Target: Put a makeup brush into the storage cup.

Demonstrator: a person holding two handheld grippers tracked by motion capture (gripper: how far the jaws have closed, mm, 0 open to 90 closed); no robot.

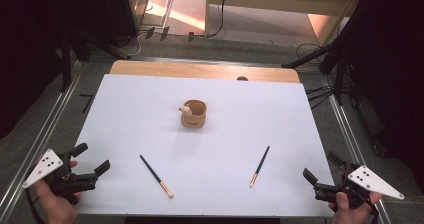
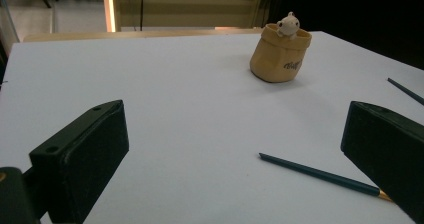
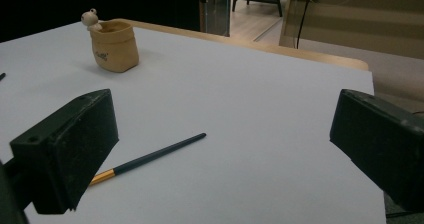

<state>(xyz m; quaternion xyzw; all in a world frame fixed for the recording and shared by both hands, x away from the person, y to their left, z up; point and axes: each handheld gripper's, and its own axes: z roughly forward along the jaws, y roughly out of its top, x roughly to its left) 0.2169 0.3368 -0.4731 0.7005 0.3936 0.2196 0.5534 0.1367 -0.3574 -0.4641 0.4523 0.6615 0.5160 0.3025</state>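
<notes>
While lying flat, two dark brushes (image 1: 156, 176) (image 1: 260, 166), slim handles, gold-banded pale tips.

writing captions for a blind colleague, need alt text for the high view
A white table holds a small tan pot with a tiny figure on its rim, and two dark brushes, the left brush and the right brush, nearer the person. The left gripper and right gripper hang open at the near corners.

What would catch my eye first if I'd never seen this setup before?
A small tan pot with a tiny animal figure on its rim sits mid-table on a white sheet. Two dark brushes lie nearer the person, whose left gripper and right gripper wait open at the near corners.
</notes>
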